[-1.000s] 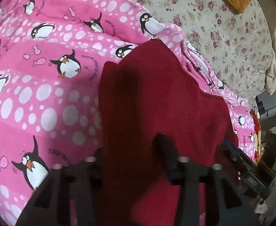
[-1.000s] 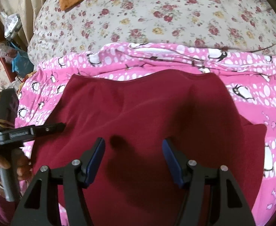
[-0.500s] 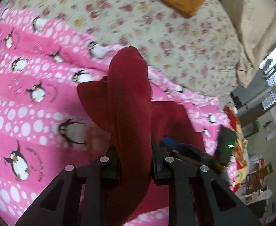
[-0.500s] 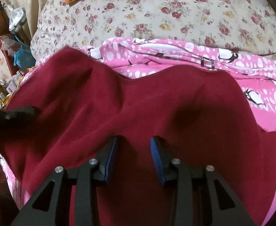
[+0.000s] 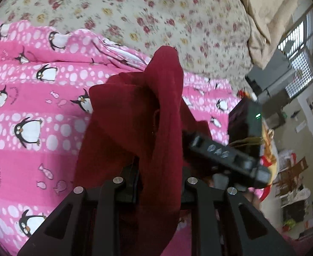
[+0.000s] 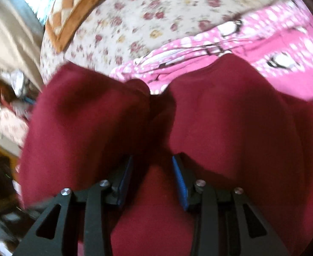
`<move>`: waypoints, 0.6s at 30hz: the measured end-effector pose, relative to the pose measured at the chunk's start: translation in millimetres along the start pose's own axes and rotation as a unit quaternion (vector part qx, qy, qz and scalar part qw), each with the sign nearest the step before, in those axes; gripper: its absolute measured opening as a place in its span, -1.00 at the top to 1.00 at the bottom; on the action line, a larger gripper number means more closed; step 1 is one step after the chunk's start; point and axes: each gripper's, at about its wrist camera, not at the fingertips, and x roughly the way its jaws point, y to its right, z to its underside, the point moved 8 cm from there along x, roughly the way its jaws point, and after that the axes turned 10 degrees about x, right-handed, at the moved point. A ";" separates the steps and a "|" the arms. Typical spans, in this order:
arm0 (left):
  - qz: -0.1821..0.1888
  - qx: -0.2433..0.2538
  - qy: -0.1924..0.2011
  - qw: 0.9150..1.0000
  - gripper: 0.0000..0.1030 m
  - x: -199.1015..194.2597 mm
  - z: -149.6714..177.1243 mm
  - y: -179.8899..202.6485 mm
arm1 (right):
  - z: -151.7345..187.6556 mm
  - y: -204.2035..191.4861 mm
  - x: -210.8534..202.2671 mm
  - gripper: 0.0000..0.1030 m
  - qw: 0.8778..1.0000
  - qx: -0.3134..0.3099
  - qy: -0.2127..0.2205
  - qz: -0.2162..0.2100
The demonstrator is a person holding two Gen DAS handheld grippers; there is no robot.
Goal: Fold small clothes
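Item: dark red fleece garment (image 5: 135, 115), soft, light, floppy; partly lifted off pink penguin-print bed cover (image 5: 28, 111). Left hand-held gripper (image 5: 160, 187) clamped on its bunched edge. Right hand-held gripper (image 6: 152, 181) opening, fleece between jaws. Best grasped at edges.

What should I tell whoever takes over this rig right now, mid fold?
Left claw: shut on a raised fold of the dark red garment.
Right claw: jaws opening, cloth between them, pads not clearly pressing.
Garment: bunched on the pink penguin blanket, the floral cover beyond it.
Done: one side lifted.
Left: probably carry that side across, lay it flat, finish the fold.
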 end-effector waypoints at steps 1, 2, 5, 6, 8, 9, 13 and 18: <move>-0.003 0.004 0.001 1.000 0.96 1.4 1.1 1.6 | 0.9 0.3 -3.1 0.11 1.000 0.007 0.002 -0.002; -0.005 0.007 0.001 1.000 0.96 2.8 1.4 2.8 | 0.5 0.6 -2.4 0.10 1.000 0.010 0.002 -0.002; -0.008 0.010 0.002 1.000 0.96 4.3 2.2 3.5 | -0.3 3.4 -2.6 0.10 1.000 0.023 -0.001 -0.010; -0.010 0.010 0.001 1.000 0.96 4.7 2.3 4.2 | 0.0 4.0 -3.0 0.11 1.000 0.025 -0.002 -0.011; -0.014 0.012 0.002 1.000 0.95 5.9 3.0 5.5 | -0.3 5.1 -2.0 0.11 1.000 0.027 -0.004 -0.008; -0.016 0.011 0.002 1.000 0.95 6.5 2.8 6.1 | -0.3 5.4 -1.9 0.11 1.000 0.027 -0.004 -0.005; -0.016 -0.006 0.006 1.000 0.95 7.2 -1.4 5.2 | -1.9 5.5 -3.1 0.11 0.999 0.030 -0.014 0.006; -0.025 -0.013 0.004 1.000 0.95 12.1 -8.1 13.0 | -16.0 12.8 -32.8 -0.17 0.999 0.043 -0.001 0.030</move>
